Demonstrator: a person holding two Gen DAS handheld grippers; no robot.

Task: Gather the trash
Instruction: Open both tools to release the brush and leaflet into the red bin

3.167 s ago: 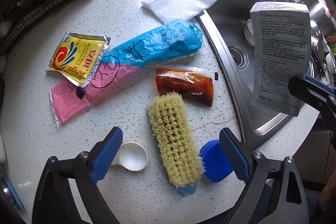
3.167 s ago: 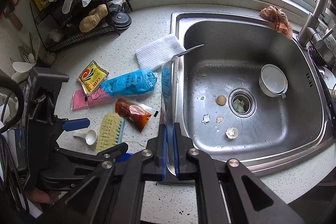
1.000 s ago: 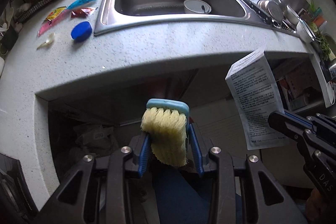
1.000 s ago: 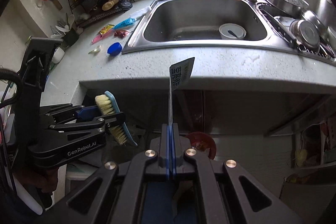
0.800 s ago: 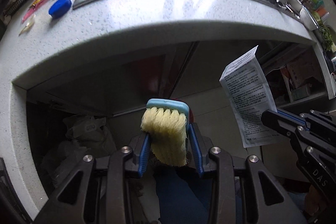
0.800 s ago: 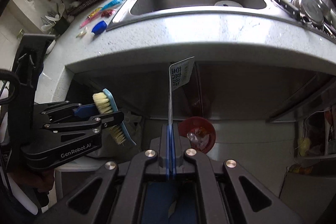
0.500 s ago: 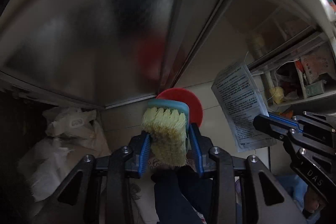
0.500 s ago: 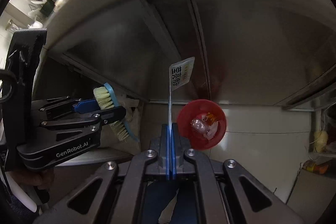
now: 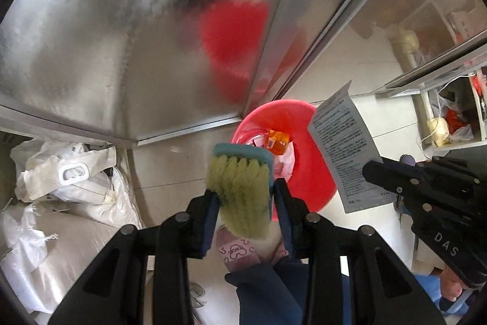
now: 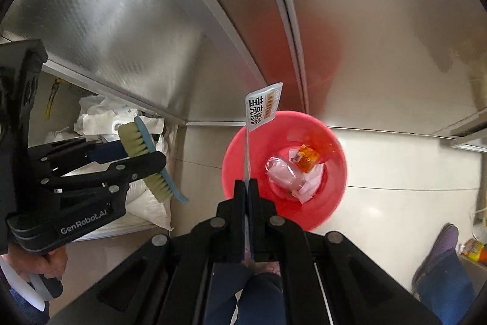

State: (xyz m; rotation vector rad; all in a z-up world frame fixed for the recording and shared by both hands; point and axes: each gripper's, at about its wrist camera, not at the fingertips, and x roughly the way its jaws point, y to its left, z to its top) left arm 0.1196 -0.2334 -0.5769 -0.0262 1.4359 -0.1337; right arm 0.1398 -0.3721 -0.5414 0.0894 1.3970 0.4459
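Above the red bin, left fingers clamping brush, right fingers pinching packet

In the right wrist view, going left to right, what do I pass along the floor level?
White sacks → pale-bristled scrub brush with blue back held in the left gripper → thin printed packet pinched in the right gripper → red plastic bin → purple slipper.

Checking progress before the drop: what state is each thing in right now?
Left gripper: shut on the scrub brush.
Scrub brush: held, not released.
Right gripper: shut on the printed packet.
Printed packet: held upright by its lower edge.
Red bin: open on the floor, wrappers already inside.
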